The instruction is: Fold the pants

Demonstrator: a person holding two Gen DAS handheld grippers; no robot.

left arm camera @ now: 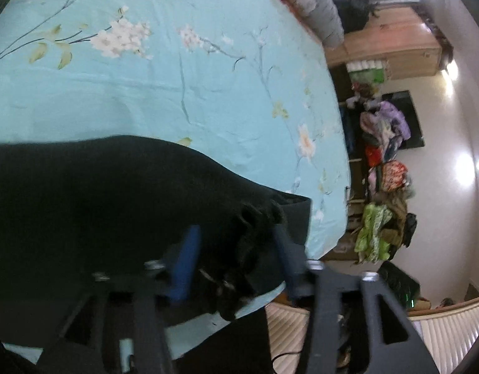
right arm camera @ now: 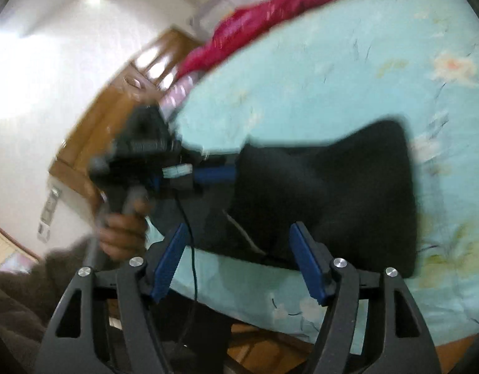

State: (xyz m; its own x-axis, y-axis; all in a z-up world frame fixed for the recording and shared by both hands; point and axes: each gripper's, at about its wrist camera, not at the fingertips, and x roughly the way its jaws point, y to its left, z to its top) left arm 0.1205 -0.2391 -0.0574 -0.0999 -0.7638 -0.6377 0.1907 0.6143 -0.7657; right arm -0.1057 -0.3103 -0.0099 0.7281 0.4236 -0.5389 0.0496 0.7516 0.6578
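The room was a bedroom with white walls, and the work surface was a bed point(left arm camera: 183, 99) covered by a pale turquoise sheet printed with white blossoms and thin grey branches. Beyond the far edge of the bed stood a wooden wardrobe point(left arm camera: 392, 46), and below it a heap of bright clothes point(left arm camera: 386, 162) in purple, red and green was piled along the wall. A crimson blanket point(right arm camera: 270, 15) lay bunched at the head of the bed. No brand, label or writing could be read anywhere; both views were smeared by motion. The pants point(right arm camera: 333, 193) were black, of a soft matt cloth, and lay folded into a thick, roughly rectangular bundle near the bed's edge, with one corner rumpled and a pale drawstring end showing by that corner. The left gripper point(left arm camera: 236, 265) hovered over that rumpled corner, its blue fingers point(left arm camera: 186, 268) apart, with cloth lying between them but not visibly pinched. The right gripper point(right arm camera: 239, 265) was held just short of the bundle's near edge, its fingers point(right arm camera: 308, 261) spread wide with nothing clamped. In the right wrist view a hand point(right arm camera: 124, 233) in a brown sleeve gripped the left gripper's handle.
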